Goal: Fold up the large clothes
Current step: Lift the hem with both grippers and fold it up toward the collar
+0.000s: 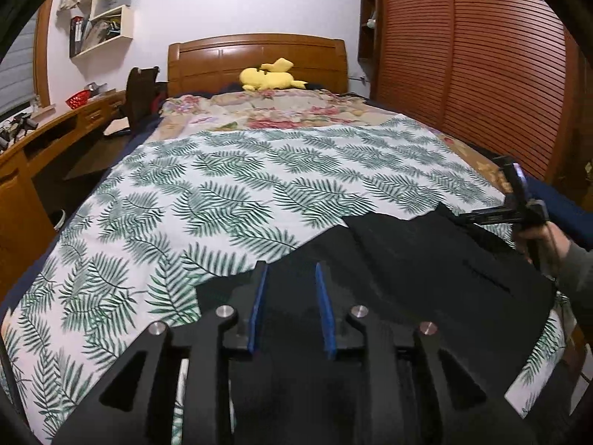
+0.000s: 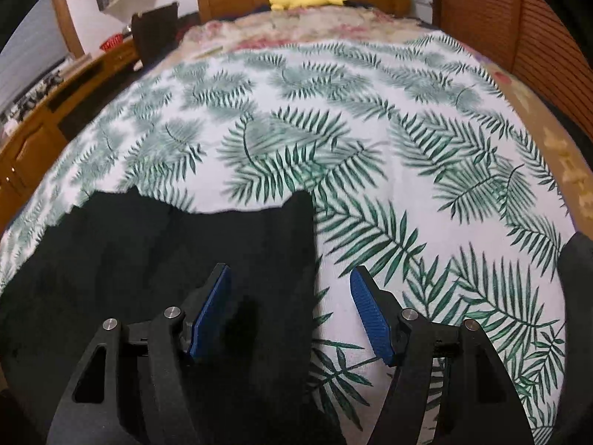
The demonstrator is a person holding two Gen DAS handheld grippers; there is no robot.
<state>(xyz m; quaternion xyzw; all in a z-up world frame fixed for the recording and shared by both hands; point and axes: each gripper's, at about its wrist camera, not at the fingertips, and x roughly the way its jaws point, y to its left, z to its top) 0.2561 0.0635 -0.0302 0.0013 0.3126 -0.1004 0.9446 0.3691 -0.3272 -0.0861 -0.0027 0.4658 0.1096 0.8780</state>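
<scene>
A black garment [image 1: 426, 259] lies flat at the near end of the bed on a white sheet with green leaf print [image 1: 222, 193]. My left gripper [image 1: 289, 272] hovers over the garment's near left part. Its blue pads stand a narrow gap apart, with nothing pinched between them. In the right wrist view the black garment [image 2: 148, 252] fills the lower left. My right gripper [image 2: 290, 270] stands wide open astride the garment's right edge, one pad over the cloth and the other over the leaf sheet [image 2: 370, 129]. A person's hand [image 1: 541, 239] holds that gripper at the garment's far right corner.
A yellow plush toy [image 1: 272, 76] lies by the wooden headboard [image 1: 255, 55], with a floral blanket [image 1: 267, 111] in front of it. A wooden desk [image 1: 44, 141] and a dark chair [image 1: 142, 92] stand to the left. Louvred wardrobe doors [image 1: 481, 74] stand close on the right.
</scene>
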